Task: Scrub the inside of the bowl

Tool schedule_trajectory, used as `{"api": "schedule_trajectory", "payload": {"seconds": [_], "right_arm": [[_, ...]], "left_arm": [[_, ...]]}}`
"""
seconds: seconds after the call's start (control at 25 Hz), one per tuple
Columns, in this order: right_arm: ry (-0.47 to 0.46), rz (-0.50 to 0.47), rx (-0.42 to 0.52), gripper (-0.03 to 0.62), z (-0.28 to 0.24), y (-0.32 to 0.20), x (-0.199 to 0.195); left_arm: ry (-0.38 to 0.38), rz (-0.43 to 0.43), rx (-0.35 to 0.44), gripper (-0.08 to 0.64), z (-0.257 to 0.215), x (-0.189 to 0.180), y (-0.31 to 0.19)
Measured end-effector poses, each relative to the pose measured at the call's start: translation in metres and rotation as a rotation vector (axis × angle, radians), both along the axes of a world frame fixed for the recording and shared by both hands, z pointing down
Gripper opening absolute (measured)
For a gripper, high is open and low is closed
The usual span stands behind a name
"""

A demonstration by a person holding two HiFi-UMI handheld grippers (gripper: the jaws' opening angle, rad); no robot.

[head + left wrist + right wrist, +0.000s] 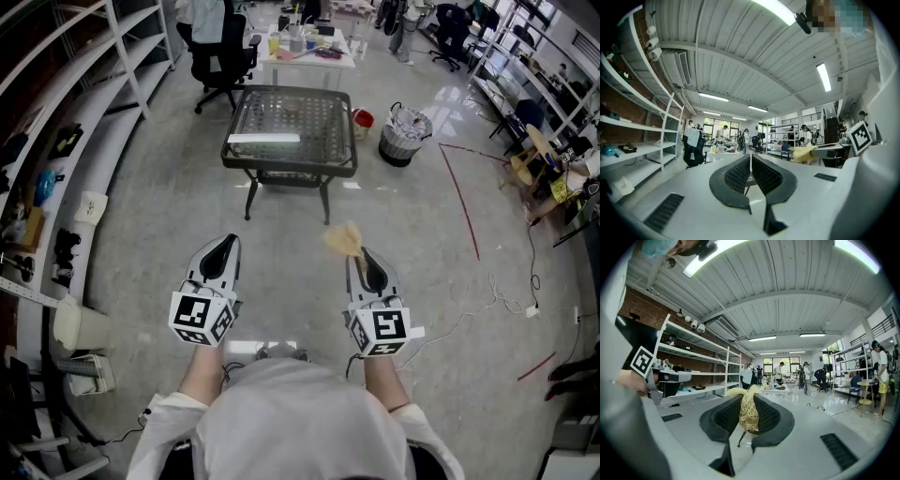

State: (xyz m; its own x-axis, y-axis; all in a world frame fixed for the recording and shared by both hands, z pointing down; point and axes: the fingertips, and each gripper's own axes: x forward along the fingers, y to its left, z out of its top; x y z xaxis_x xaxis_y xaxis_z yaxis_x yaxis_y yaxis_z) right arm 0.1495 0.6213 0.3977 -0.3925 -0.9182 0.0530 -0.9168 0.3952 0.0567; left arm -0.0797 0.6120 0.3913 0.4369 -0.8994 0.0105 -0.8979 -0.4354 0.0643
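"Out on the open floor, short of the desk [281, 169], what did the person have in hand?"

"Two tools, both held level and side by side. The right gripper [749, 400] was closed on a yellow straw-like scrubber [748, 417], a loose wad of fibres squeezed between the pads, with its tuft spilling over the tips. The left gripper [751, 164] had its jaws pressed together with nothing between them."

"And the bowl?"

"I could not make one out for certain. The desk stood well ahead of both grippers, dark-framed with a see-through top. A long white strip [263, 139] lay near its front left edge. Anything else on that top was too faint to tell."

"Any other containers about?"

"To the right of the desk sat a round waste bin [399, 150], lined with a pale crumpled bag [411, 122] that bulged over its rim. What was inside the bag I could not see. A small red bucket [362, 118] stood just beside it, between the bin and the desk. Further back, a white table [309, 58] carried bottles and cups, too small to say what they held."
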Motion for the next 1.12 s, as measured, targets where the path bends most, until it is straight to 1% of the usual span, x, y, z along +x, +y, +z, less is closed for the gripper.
{"api": "schedule_trajectory", "payload": {"seconds": [0.28, 0.4, 0.52, 0.68, 0.84, 1.0, 1.12], "right_arm": [[-0.015, 0.013, -0.018, 0.087, 0.009, -0.002, -0.008], [-0.039, 0.02, -0.028, 0.089, 0.013, -0.005, -0.015], [-0.035, 0.04, -0.035, 0.089, 0.021, -0.006, -0.025], [-0.056, 0.069, -0.062, 0.089, 0.036, -0.005, -0.036], [-0.06, 0.084, -0.073, 0.089, 0.038, -0.008, -0.041], [-0.056, 0.09, -0.087, 0.089, 0.041, -0.023, -0.041], [-0.052, 0.076, -0.096, 0.088, 0.042, -0.046, -0.039]], "left_arm": [[-0.002, 0.043, -0.019, 0.038, 0.013, -0.006, 0.0], [0.005, 0.056, -0.026, 0.038, 0.017, -0.014, -0.004], [0.001, 0.075, -0.03, 0.038, 0.024, -0.026, -0.007], [0.008, 0.104, -0.051, 0.039, 0.039, -0.041, -0.009], [0.012, 0.112, -0.056, 0.039, 0.043, -0.048, -0.015], [0.014, 0.124, -0.062, 0.038, 0.046, -0.049, -0.03], [0.019, 0.113, -0.072, 0.038, 0.048, -0.049, -0.05]]}}
